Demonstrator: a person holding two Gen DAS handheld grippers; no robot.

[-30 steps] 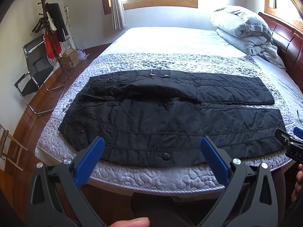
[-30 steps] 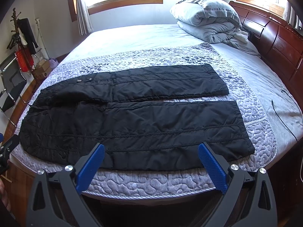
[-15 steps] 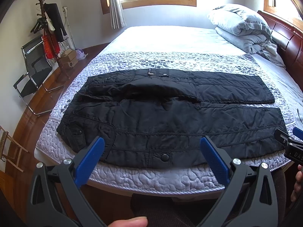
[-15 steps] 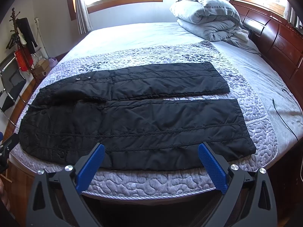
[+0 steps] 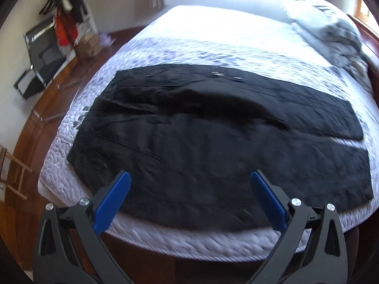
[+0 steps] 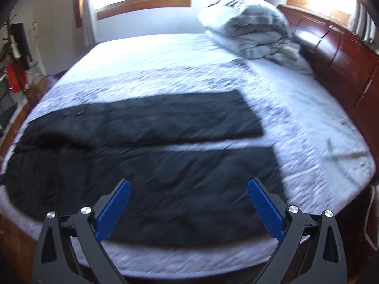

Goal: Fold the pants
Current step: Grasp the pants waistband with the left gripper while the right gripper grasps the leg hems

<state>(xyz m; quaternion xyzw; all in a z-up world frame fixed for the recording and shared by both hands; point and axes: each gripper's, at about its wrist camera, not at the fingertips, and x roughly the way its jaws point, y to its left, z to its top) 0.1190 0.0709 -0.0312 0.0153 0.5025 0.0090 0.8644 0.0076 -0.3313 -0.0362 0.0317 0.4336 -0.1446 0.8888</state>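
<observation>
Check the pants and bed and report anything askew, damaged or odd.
Nothing damaged or spilled. The pants lie flat and unfolded on the bed, legs slightly apart, with a rumpled ridge near the crotch. Both the left gripper and the right gripper are open, holding nothing. Motion blur hides finer detail.

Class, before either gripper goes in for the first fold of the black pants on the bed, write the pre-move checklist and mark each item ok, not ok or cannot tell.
1. Pants lie flat on the bed, legs apart: ok.
2. Left gripper open, holding nothing: ok.
3. Right gripper open, holding nothing: ok.
4. Nothing lies on the pants: ok.
5. Folded blanket apart from the pants: ok.
6. Sharp view of the near hem and waistband: not ok, both views are blurred.
</observation>
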